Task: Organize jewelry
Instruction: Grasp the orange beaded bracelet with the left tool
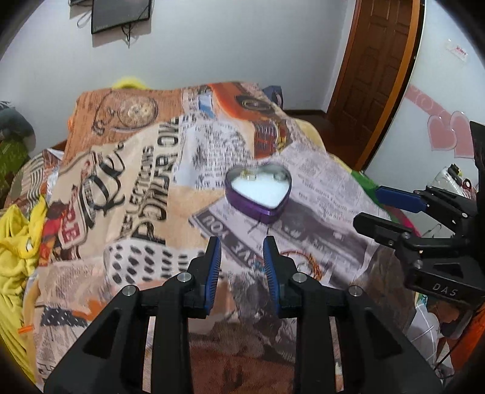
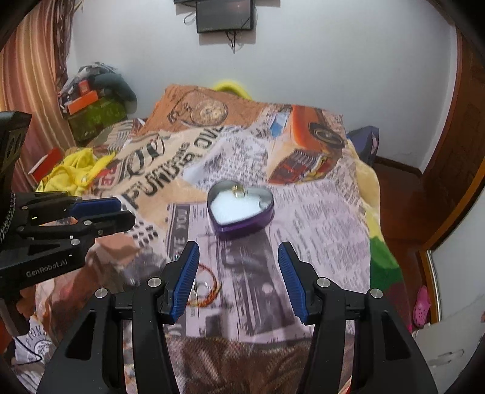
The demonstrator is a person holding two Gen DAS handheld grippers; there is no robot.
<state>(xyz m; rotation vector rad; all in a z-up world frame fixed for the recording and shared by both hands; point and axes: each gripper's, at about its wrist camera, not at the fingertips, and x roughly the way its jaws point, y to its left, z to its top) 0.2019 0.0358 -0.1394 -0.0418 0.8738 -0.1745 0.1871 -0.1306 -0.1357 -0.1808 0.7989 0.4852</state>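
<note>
Rings visible to us only in right wrist view: gold ring (image 2: 238, 191) inside heart tin (image 2: 242, 224), upper edge of white lining; left wrist view blurs it. Copper bangle (image 2: 209, 291) on bed, just beside our right claw's left finger. Newsprint blanket (image 1: 145, 181) covers bed; wall screen (image 1: 121, 13) above, wooden door (image 1: 376, 75) at right. Left claw (image 1: 242, 242) open, empty, near side of tin. Right claw (image 2: 239, 247) open wider, empty, low over blanket.

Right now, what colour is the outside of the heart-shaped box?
Purple; the heart-shaped box has a white lining. It shows best in the right wrist view.
</note>
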